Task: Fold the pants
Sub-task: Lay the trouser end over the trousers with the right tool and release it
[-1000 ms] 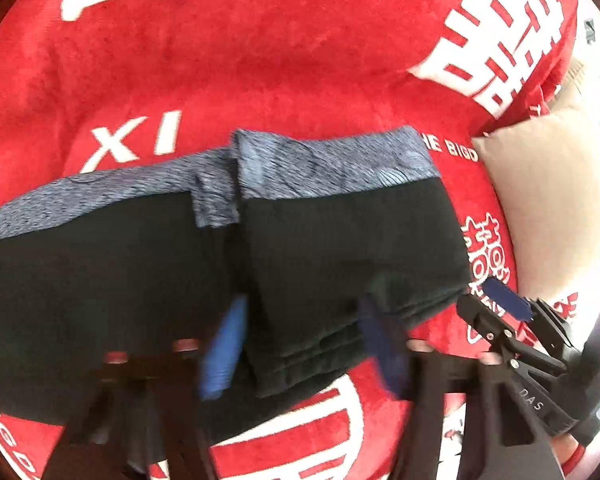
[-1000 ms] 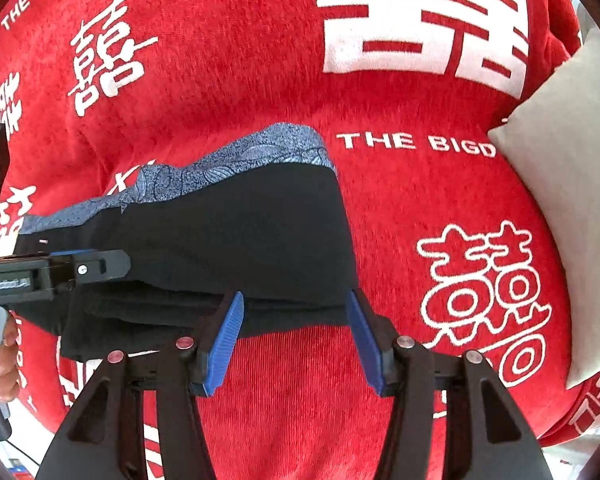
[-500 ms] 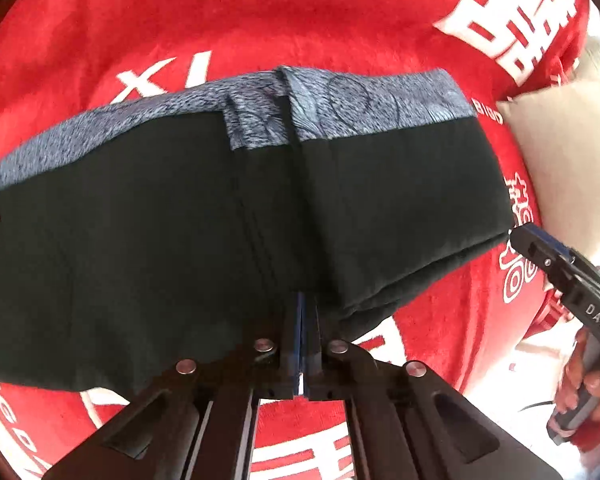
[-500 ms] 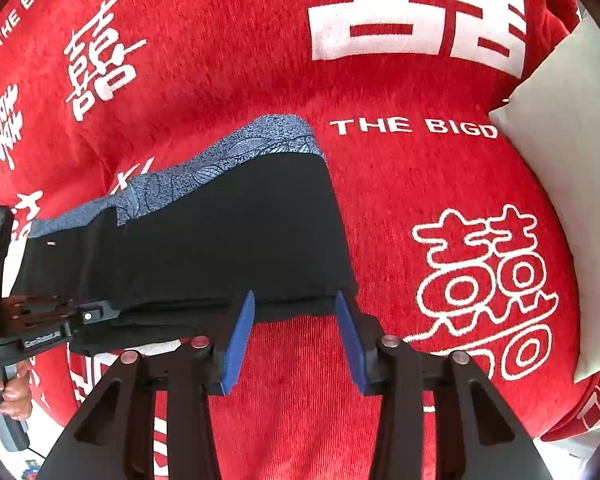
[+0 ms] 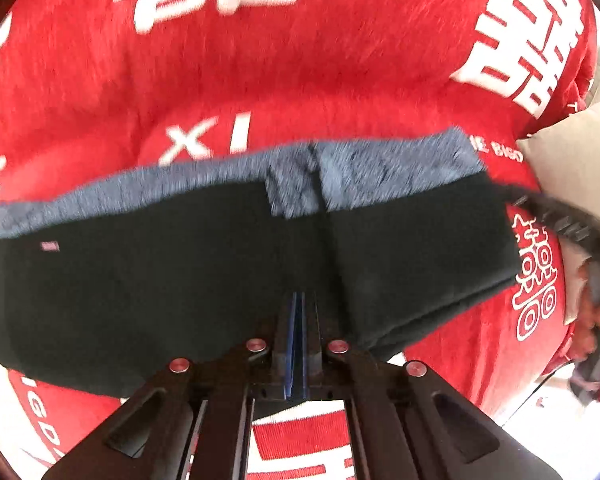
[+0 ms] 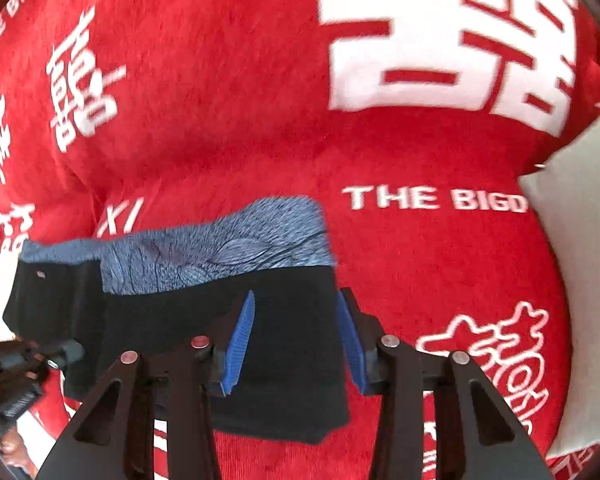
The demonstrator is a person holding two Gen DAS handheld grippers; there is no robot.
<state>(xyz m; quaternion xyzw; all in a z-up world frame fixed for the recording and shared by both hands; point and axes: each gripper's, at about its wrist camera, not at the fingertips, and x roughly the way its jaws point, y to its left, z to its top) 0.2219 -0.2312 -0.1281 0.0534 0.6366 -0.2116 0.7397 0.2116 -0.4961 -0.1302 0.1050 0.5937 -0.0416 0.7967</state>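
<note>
Black pants (image 5: pixel 160 280) with a blue-grey patterned waistband (image 5: pixel 380 168) lie folded on the red blanket; their right part is doubled over. In the right wrist view the pants (image 6: pixel 292 340) lie under my right gripper. My left gripper (image 5: pixel 298 308) is shut, its blue pads pressed together at the near edge of the pants by the fold; whether cloth is pinched between them is hidden. My right gripper (image 6: pixel 296 332) is open, its blue pads astride the right end of the folded pants, above the cloth.
A red blanket (image 6: pixel 260 120) with white characters covers the surface. A beige cushion (image 6: pixel 580 240) lies at the right; it also shows in the left wrist view (image 5: pixel 572 168). The other gripper and hand show at the right edge (image 5: pixel 592 280).
My left gripper went from open to shut at the near edge of the pants. My right gripper moved forward over the right end of the pants, staying open.
</note>
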